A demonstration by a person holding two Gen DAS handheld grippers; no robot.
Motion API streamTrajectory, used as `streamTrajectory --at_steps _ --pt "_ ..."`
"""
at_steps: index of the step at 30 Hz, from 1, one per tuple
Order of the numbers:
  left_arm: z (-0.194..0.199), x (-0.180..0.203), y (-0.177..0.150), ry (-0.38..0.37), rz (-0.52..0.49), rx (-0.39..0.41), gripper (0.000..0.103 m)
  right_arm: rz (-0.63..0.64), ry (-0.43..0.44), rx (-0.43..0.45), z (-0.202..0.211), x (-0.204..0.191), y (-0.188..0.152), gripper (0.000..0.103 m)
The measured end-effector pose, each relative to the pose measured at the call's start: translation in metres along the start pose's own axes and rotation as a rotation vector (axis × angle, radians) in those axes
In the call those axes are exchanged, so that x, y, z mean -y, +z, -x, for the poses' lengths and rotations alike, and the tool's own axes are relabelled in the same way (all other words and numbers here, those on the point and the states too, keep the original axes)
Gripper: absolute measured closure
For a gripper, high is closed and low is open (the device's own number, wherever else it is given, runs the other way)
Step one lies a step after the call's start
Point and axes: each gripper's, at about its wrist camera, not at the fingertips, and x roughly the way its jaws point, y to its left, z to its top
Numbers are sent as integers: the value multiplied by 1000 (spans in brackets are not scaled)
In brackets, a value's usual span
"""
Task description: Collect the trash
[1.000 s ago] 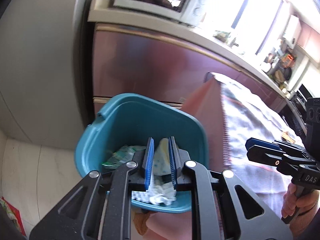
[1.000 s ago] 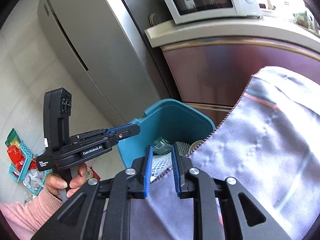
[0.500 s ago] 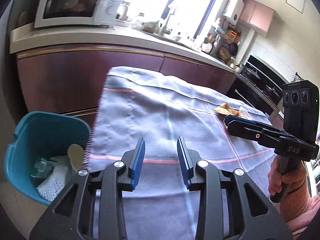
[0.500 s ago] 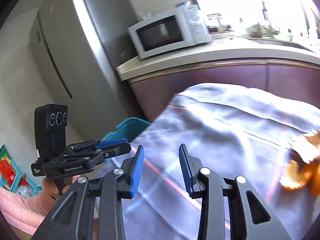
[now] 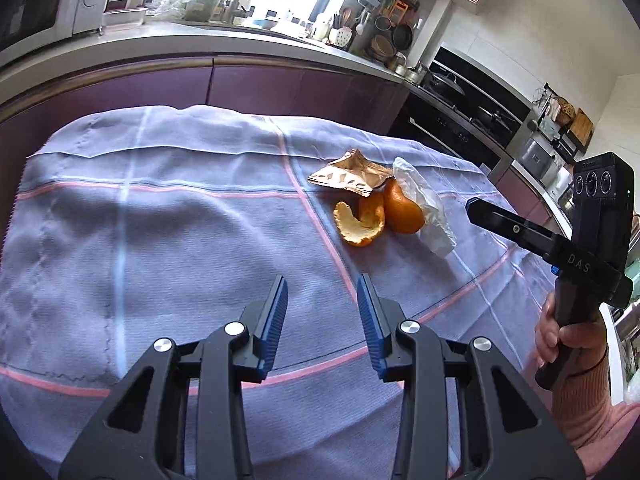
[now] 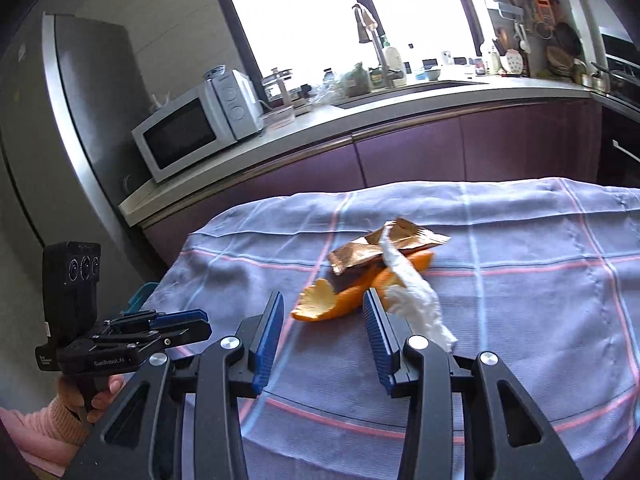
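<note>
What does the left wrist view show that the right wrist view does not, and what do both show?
Only the left wrist view shows the black oven and the stove at the far right, and the right gripper seen from the side.

Only the right wrist view shows the tall grey fridge, the whole microwave, the tap and a corner of the blue bin.

Both show the checked cloth, the orange peel, the gold wrapper and the white tissue, lying together.

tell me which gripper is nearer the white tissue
Right. The right gripper sits just short of the white tissue; the left gripper hangs farther back over bare cloth.
</note>
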Motion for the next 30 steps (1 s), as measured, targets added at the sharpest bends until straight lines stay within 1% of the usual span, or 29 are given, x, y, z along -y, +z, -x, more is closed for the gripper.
streamTrajectory --at_steps 3,6,11,15,19,27,30 --pt "-16 6 5 -14 3 -25 68 -31 -28 6 2 17 -2 61" --pt "-28 13 11 -20 6 -45 68 -58 -39 -6 -3 28 -4 59" --pt "-50 12 19 -38 42 -86 68 -88 -33 -33 -14 42 -5 58" --pt "-65 12 26 -42 64 -110 66 -108 -12 -52 -22 48 -5 58" --pt "-76 15 31 -16 71 -122 65 -122 3 -65 -28 53 -4 58" --pt "-96 22 42 -25 76 -141 65 -126 19 -75 -32 56 -4 58" --pt "-99 25 43 -24 74 -144 65 -135 27 -82 -34 59 -5 61"
